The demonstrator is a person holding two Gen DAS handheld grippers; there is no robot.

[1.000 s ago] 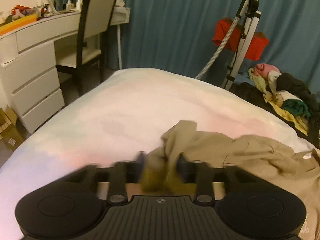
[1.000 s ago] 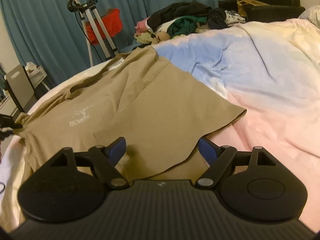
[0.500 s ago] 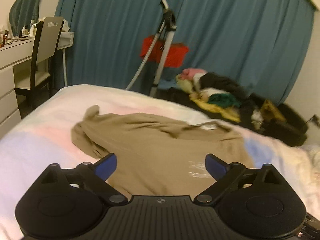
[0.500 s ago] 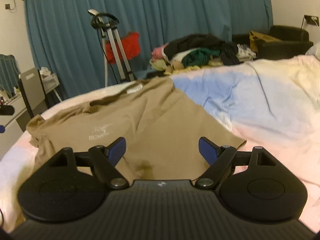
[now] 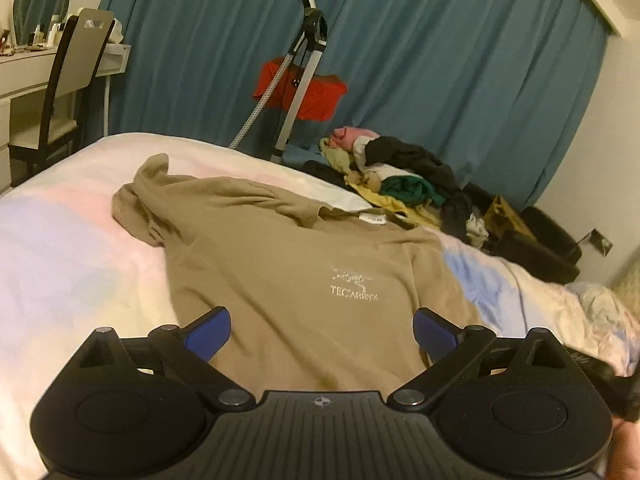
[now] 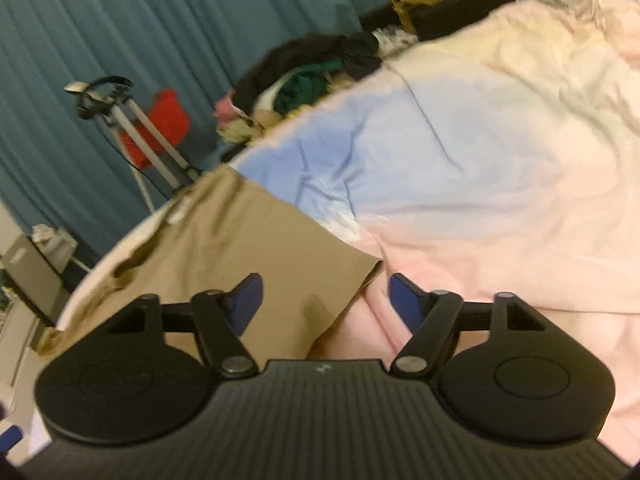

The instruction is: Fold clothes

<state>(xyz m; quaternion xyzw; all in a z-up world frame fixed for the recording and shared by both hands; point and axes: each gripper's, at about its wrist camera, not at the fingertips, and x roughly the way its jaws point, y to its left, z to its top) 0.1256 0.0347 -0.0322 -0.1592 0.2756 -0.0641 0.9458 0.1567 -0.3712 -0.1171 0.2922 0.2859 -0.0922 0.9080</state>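
The left hand-held gripper (image 5: 322,334) hovers over the lower part of the shirt (image 5: 288,280), its blue pads spread wide with nothing between them. The fabric lies under and ahead of the jaws, and no pad touches it. The right hand-held gripper (image 6: 326,300) stands at the shirt's right edge. Its jaws have just been closing but are still apart, and no pad presses on anything. The shirt's side corner (image 6: 372,268) lies in the gap between the pads, with tan cloth on the left pad's side and bare duvet on the right pad's side.

The shirt is a tan T-shirt lying chest up on the bed (image 5: 80,248), its printed logo (image 5: 354,290) facing up. Judged from its drape, it is light, soft and limp. It will sag between grip points and will not hold a shape on its own. It should not slip from rubber pads, but a shallow pinch may catch only the top layer. The hem corners and the shoulder seams look like the best places to hold it, because doubled fabric there gives the pads more to bite.

Farther off, the left sleeve (image 5: 140,200) is bunched and folded back on itself. It would need to be spread flat before any fold is made. The collar (image 5: 312,212) and its white label (image 5: 372,219) mark the far end of the garment.

Beyond the bed lies a pile of clothes (image 5: 396,176), well apart from both grippers.
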